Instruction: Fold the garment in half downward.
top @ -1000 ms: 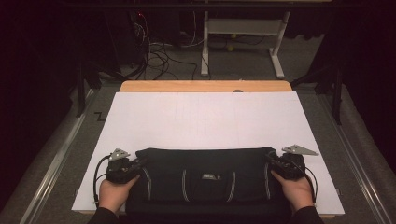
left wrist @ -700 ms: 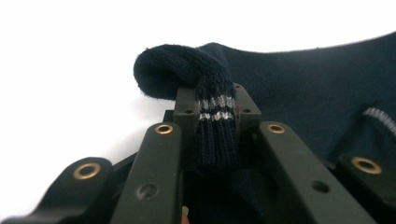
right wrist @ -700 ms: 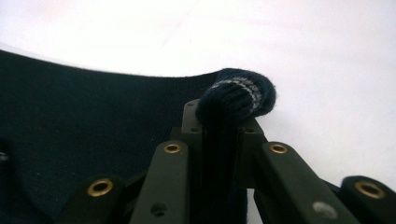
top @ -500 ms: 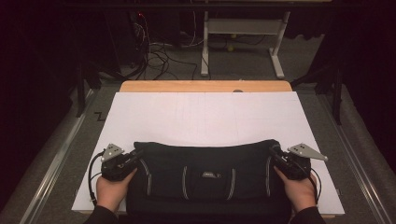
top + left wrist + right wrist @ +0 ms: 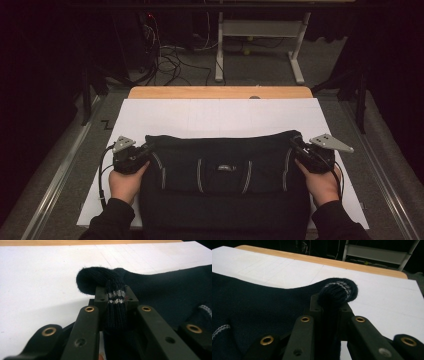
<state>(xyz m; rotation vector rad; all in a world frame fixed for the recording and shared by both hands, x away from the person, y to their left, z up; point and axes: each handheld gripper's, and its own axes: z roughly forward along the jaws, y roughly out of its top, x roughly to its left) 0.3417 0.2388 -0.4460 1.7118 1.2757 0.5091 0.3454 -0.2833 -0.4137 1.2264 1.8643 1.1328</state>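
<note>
A white sheet [image 5: 220,117] covers most of the bench [image 5: 220,92], whose wooden far edge stays bare. Beyond it the room is dark, with grey floor, tangled cables [image 5: 170,55] and a white metal frame [image 5: 260,30].

A black knitted garment [image 5: 225,180] lies spread across the near part of the sheet, between the two hands, its near edge running off the bottom of the high view. Thin pale stripes mark its front and its ribbed edges, and a small label [image 5: 226,168] sits at its middle.

The left gripper [image 5: 116,298] has its fingers closed on a bunched, striped corner of the garment; the right gripper [image 5: 331,305] clamps the opposite corner the same way. No containers appear.
</note>
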